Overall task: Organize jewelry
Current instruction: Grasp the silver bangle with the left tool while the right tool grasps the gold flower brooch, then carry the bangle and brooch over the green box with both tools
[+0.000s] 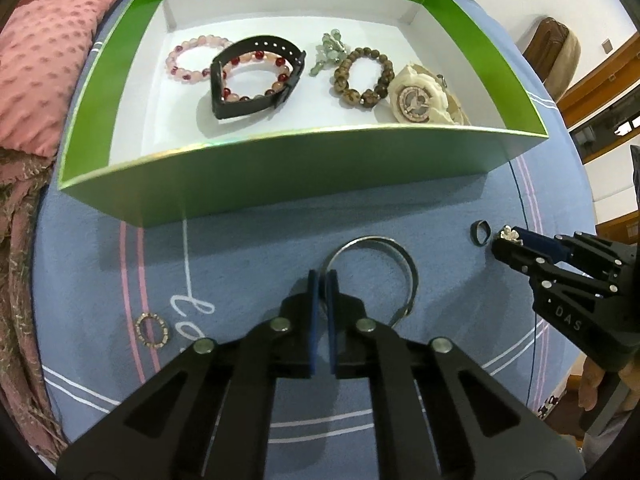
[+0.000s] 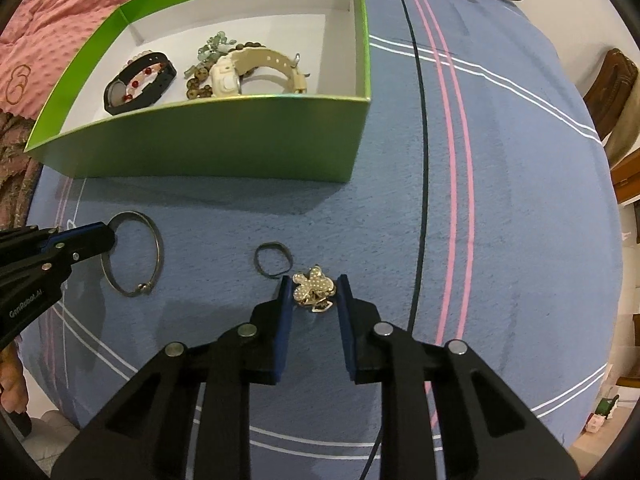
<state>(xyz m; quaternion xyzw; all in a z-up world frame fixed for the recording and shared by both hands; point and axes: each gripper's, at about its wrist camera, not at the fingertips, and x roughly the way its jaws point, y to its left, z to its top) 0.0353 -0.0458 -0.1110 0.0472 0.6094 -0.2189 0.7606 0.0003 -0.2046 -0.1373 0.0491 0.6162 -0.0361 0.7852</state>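
Two handheld grippers work over a blue bedspread (image 2: 500, 208) with pink and white stripes, where loose jewelry is being gathered into an open green cardboard box with a white floor (image 1: 132, 92). The box already holds a pink bead bracelet (image 1: 192, 60), a black strap watch (image 1: 256, 80) lying around a red and pink bead bracelet, a pale green bead piece (image 1: 330, 52), a brown bead bracelet (image 1: 360, 76) and a cream watch (image 1: 420, 96). The step in hand looks like picking up two of the pieces left on the bedspread. The left gripper (image 1: 322, 280) has its jaws nearly closed on the rim of a thin silver metal bangle (image 1: 404, 276), which lies just in front of the box; whether the bangle has been lifted cannot be told. The right gripper (image 2: 314, 292) is parted, its blue pads on either side of a small gold, pearl-studded flower brooch (image 2: 314, 290), apparently not yet pinching it. A small dark ring (image 2: 273, 260) lies just beside the brooch, and a gold beaded ring (image 1: 152, 330) lies apart, to the left. Next, the right jaws probably need to close on the brooch without catching the dark ring, then both pieces lift over the box wall.
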